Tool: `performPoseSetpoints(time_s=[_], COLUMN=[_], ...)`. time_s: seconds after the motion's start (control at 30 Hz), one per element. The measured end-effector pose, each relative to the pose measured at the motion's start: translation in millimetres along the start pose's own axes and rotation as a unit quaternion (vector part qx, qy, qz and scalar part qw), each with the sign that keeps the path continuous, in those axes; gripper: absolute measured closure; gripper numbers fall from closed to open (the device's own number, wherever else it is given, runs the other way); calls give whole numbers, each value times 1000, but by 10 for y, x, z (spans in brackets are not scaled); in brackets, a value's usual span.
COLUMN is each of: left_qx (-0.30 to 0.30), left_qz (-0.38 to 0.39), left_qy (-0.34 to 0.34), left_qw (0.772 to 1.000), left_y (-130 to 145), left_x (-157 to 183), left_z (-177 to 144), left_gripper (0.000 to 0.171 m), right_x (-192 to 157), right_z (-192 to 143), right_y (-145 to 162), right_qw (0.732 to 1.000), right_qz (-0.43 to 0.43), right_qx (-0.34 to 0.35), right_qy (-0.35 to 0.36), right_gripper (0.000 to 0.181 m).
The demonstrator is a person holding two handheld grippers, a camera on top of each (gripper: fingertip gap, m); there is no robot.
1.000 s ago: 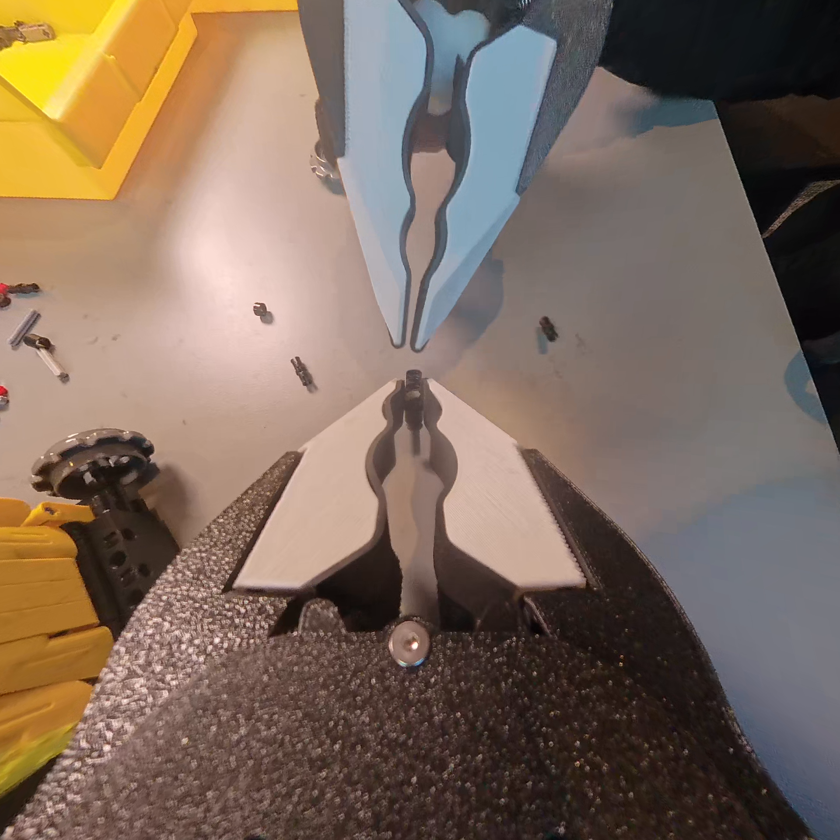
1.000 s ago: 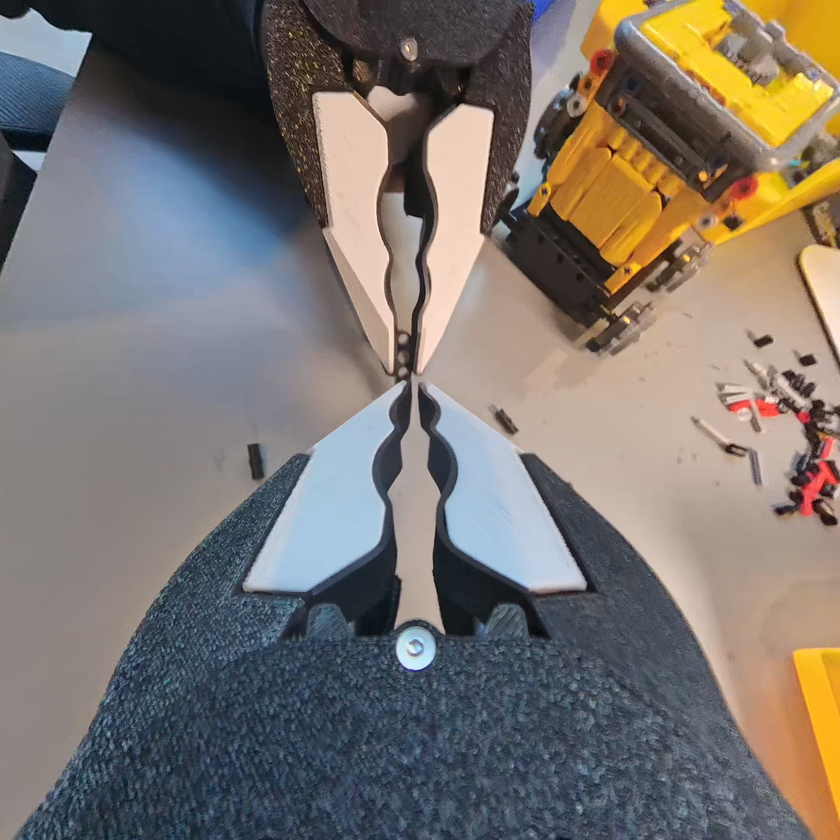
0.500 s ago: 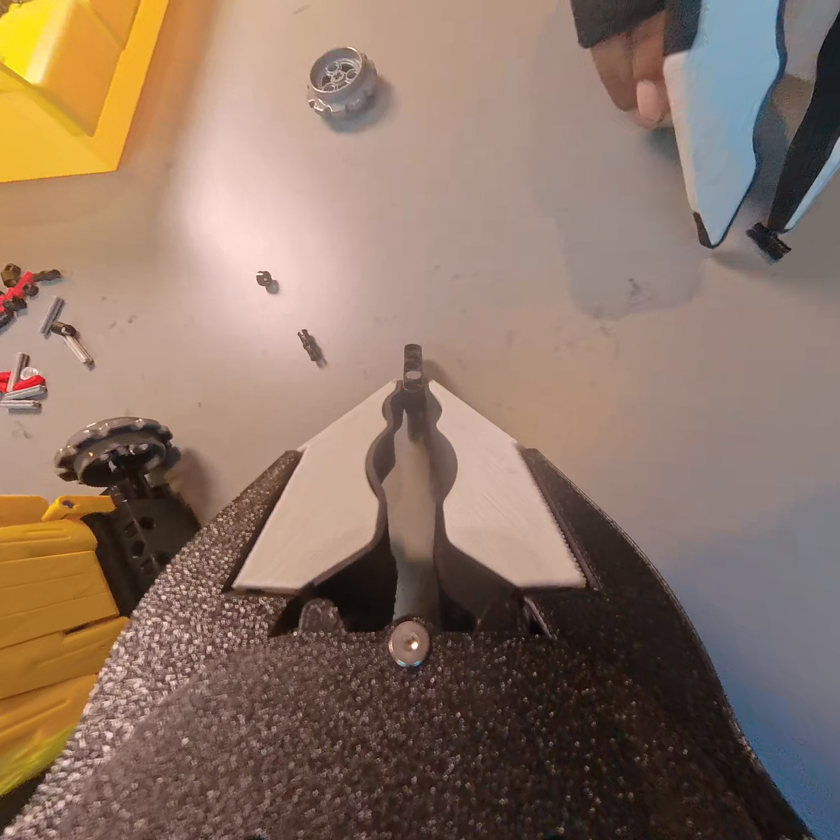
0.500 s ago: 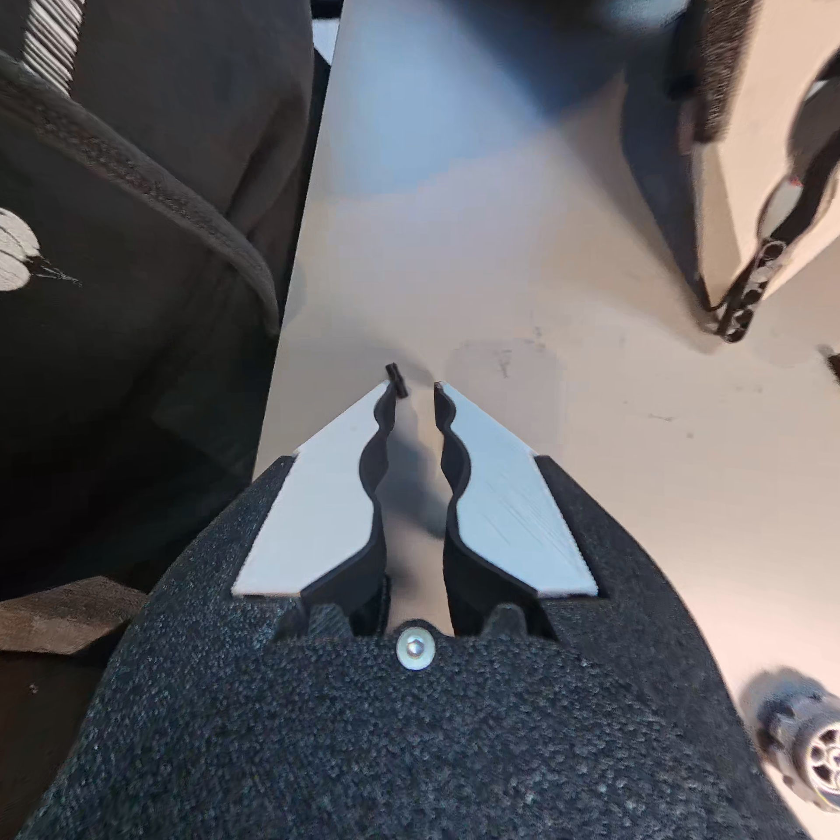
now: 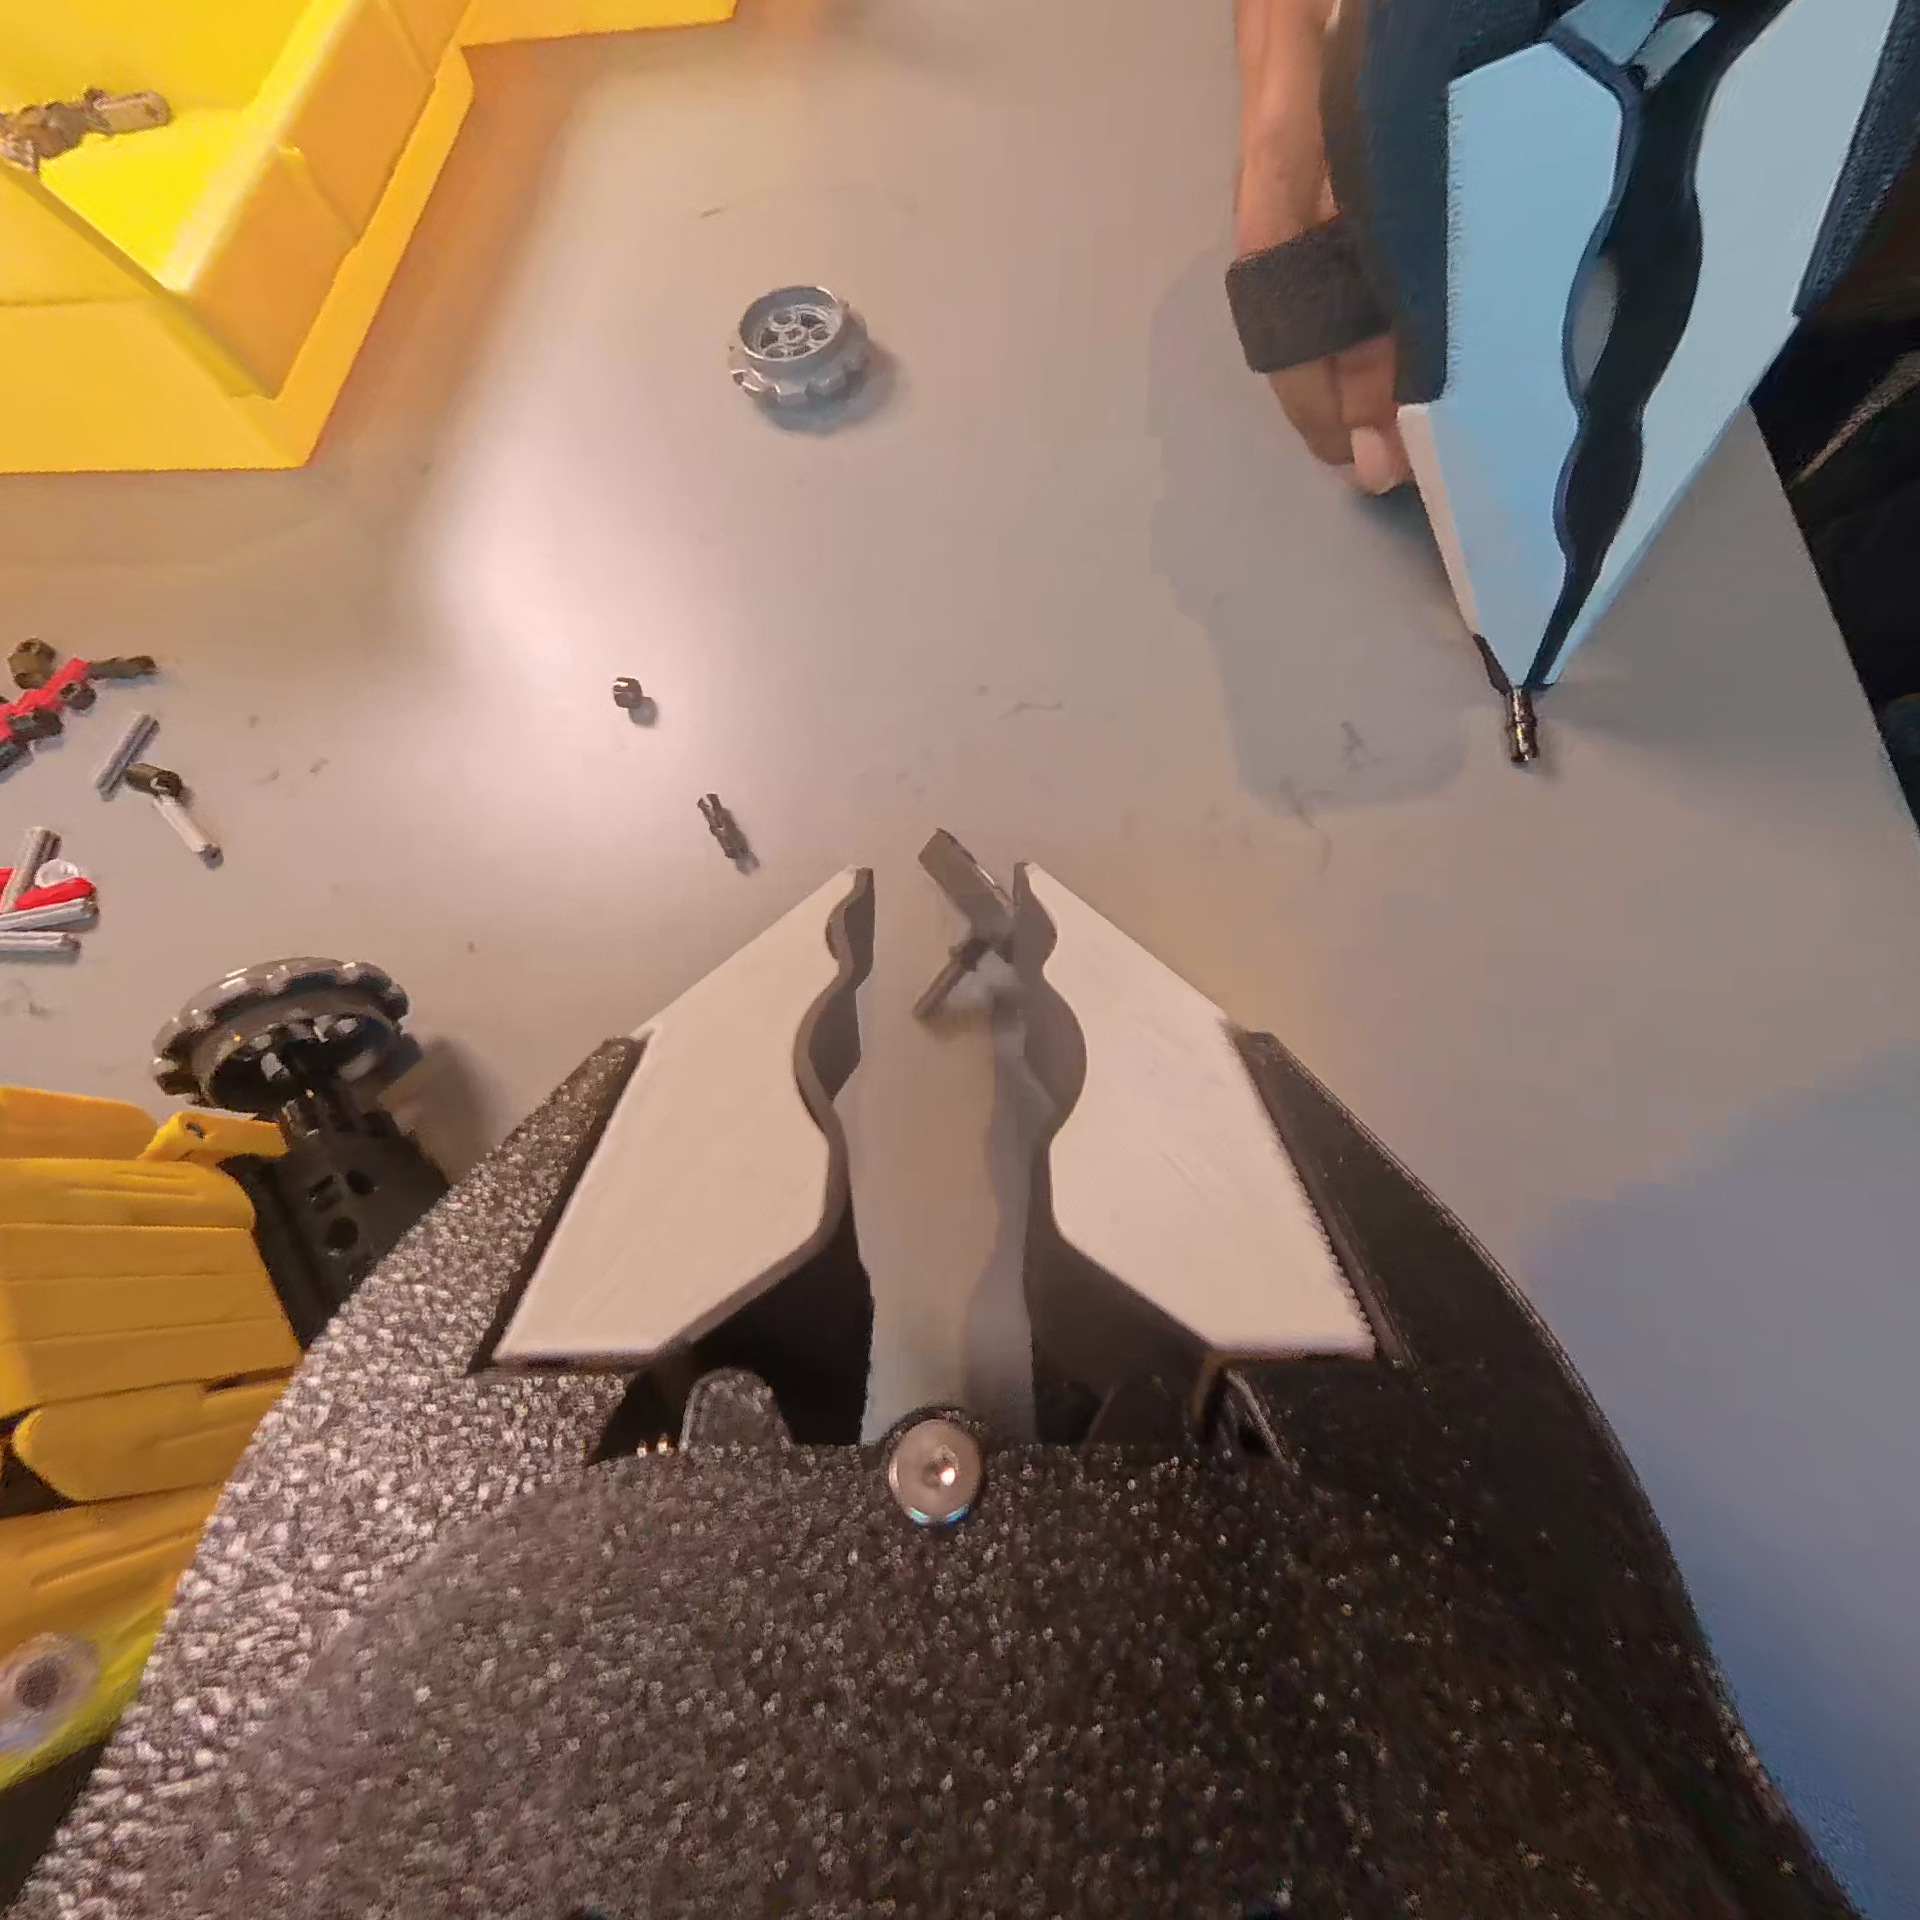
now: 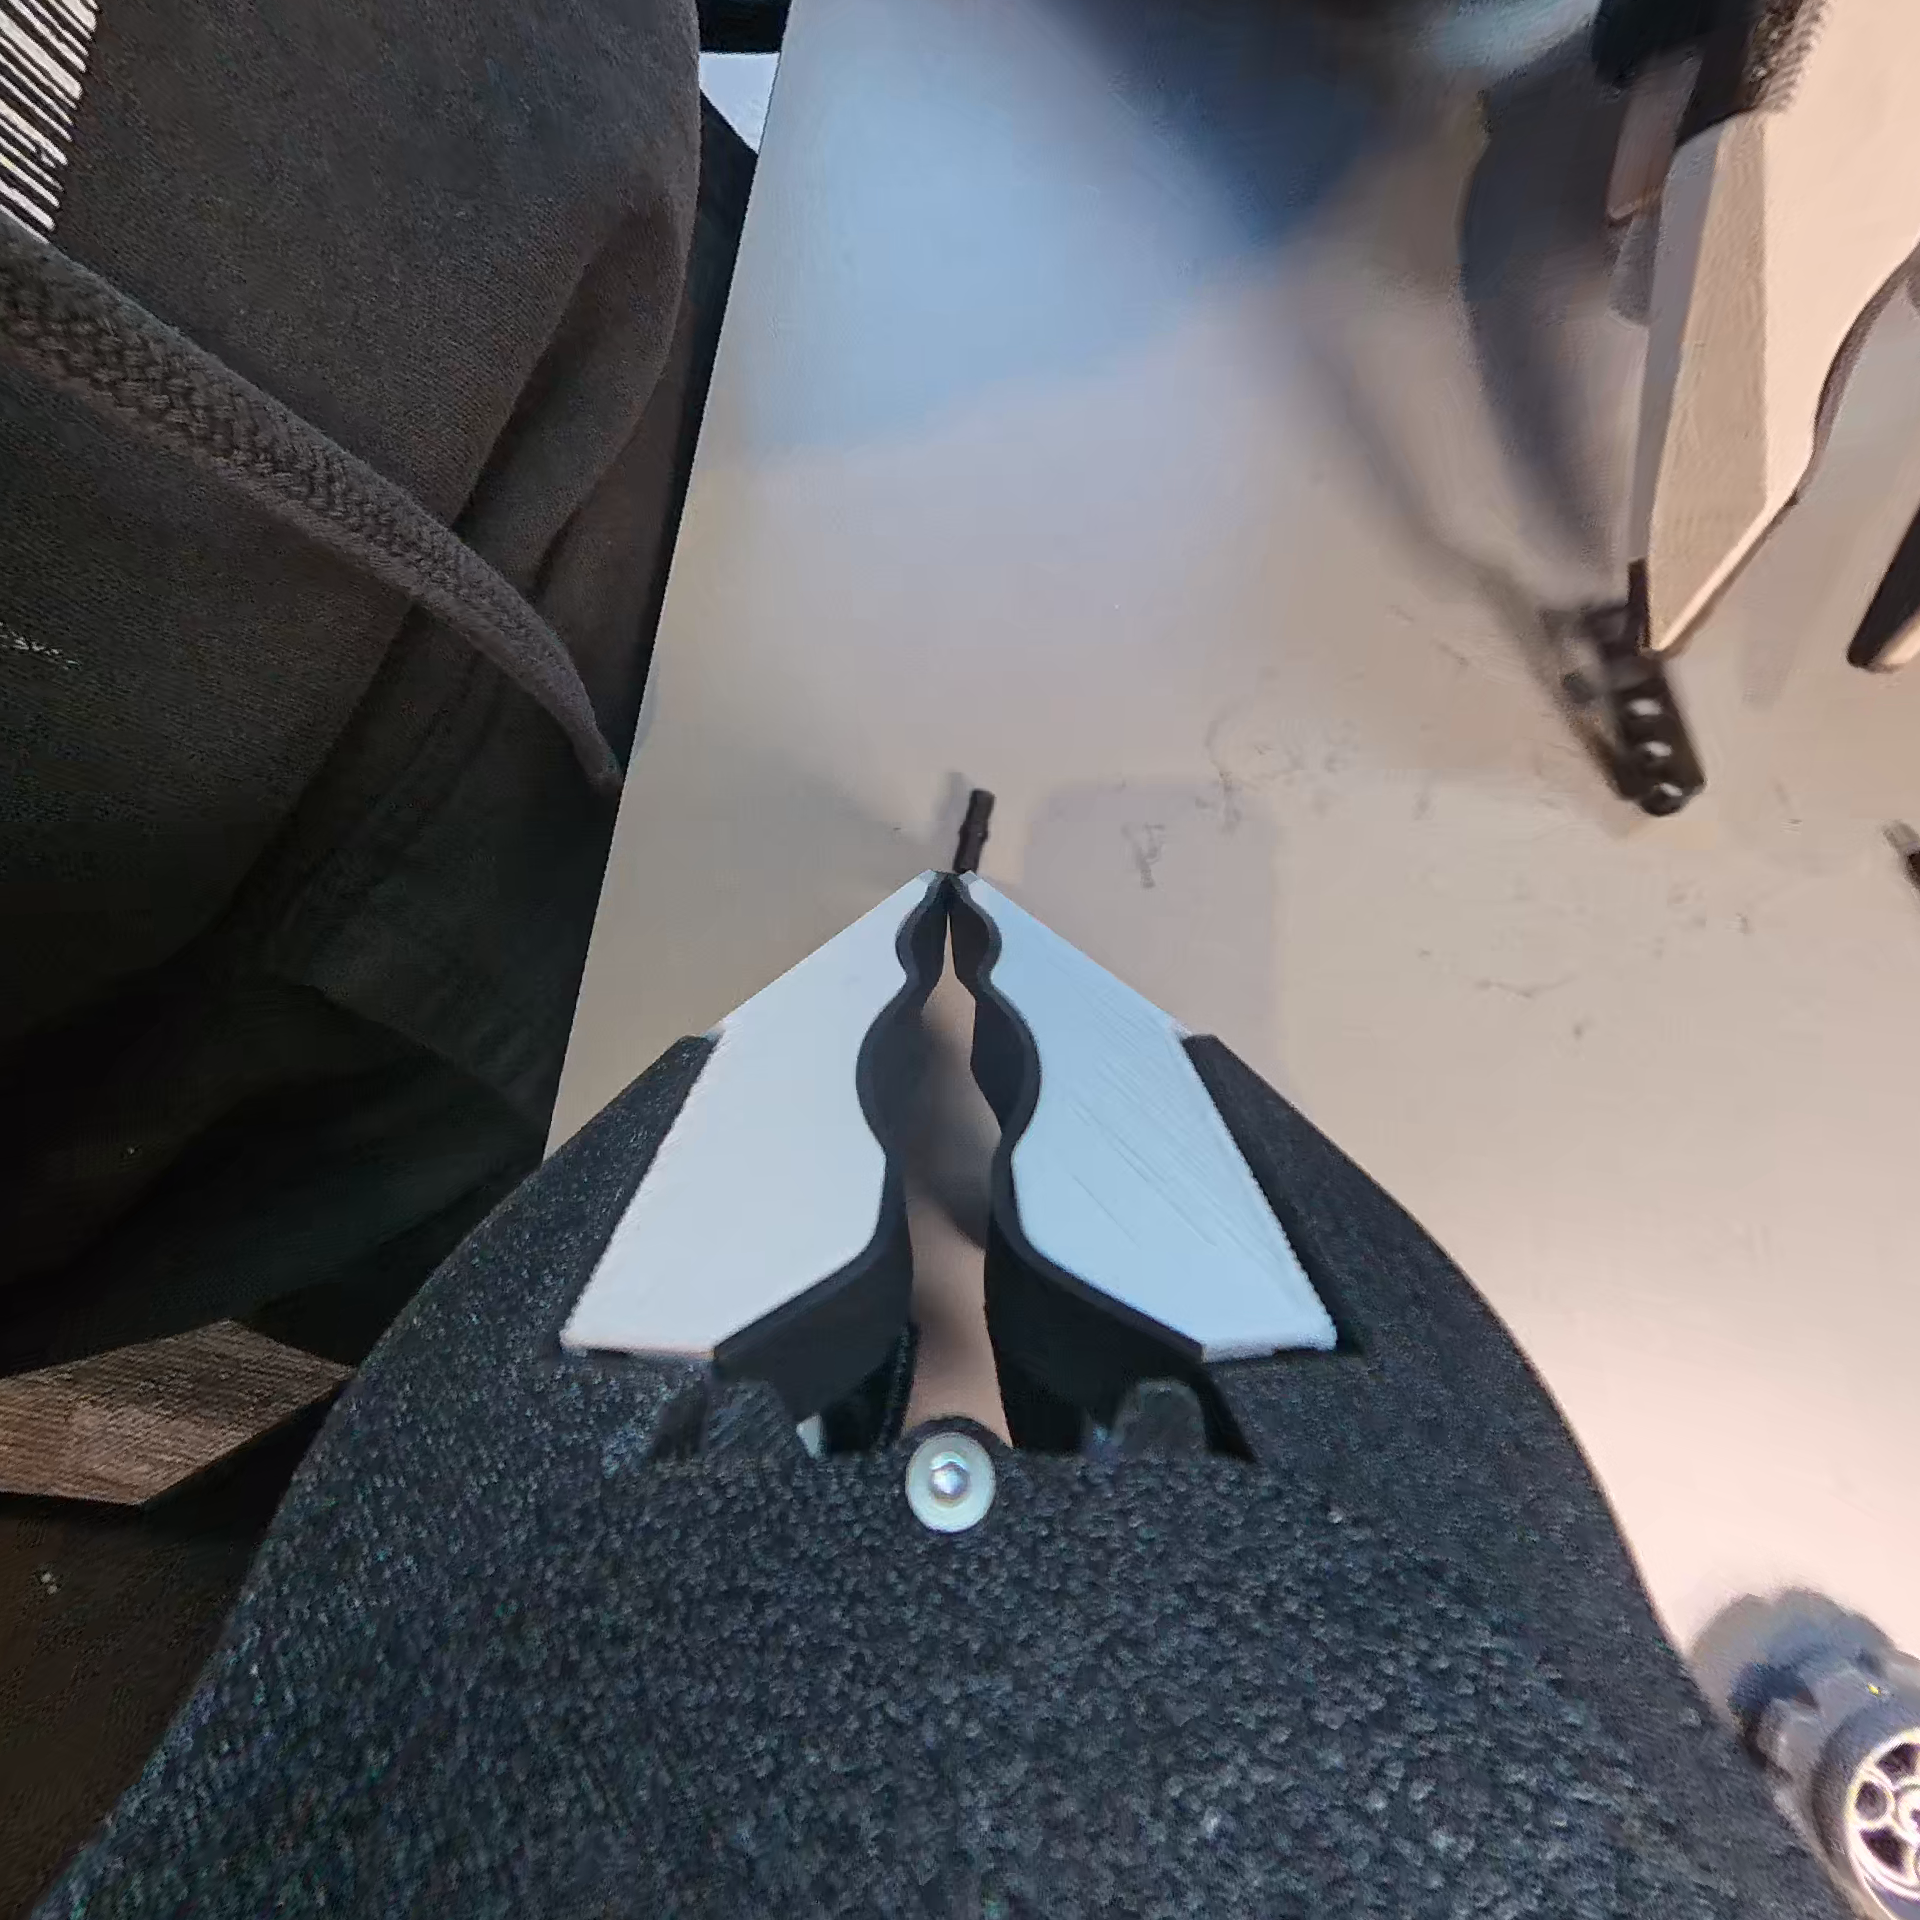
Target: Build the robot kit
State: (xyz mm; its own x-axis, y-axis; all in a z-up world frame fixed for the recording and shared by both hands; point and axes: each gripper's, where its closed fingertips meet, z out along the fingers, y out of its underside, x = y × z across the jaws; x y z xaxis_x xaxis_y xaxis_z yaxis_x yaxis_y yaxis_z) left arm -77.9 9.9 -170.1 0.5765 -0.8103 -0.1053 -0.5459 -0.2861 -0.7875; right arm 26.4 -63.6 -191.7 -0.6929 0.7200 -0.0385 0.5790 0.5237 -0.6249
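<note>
My left tool [image 5: 940, 883] is released, its fingers parted around one black holed beam [image 5: 961, 883] that leans on the right finger; my right tool [image 6: 948, 881] is clenched on one small black pin [image 6: 971, 826] at the worktop's [image 5: 1039, 468] near edge. I count two loose black pins [image 5: 725, 823] far left of the beam, one grey wheel [image 5: 800, 348] beyond them, and one yellow tray [image 5: 208, 239] at far left; I read no writing.

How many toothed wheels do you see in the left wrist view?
2: a grey wheel lying loose on the table, and a dark wheel mounted on the yellow vehicle. Others may be hidden.
</note>
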Motion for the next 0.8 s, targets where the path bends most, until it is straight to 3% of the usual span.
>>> performPoseSetpoints(time_s=[0.17, 0.3, 0.47, 0.8], left_qx=[-24, 10, 37, 17], left_qz=[21, 30, 52, 63], left_qy=[6, 13, 67, 173], left_qw=[999, 999, 996, 983], left_y=[74, -58, -172, -131], left_x=[43, 84, 328, 788], left_z=[11, -43, -56, 30], left_gripper=[149, 151, 153, 157], right_x=[24, 49, 170, 267], right_z=[-4, 4, 30, 84], right_y=[1, -28, -92, -140], right_qw=[1000, 1000, 999, 1000], right_qz=[0, 7, 11, 2], right_qx=[-6, -4, 8, 0], right_qy=[5, 13, 43, 31], right_gripper=[175, 167, 167, 177])
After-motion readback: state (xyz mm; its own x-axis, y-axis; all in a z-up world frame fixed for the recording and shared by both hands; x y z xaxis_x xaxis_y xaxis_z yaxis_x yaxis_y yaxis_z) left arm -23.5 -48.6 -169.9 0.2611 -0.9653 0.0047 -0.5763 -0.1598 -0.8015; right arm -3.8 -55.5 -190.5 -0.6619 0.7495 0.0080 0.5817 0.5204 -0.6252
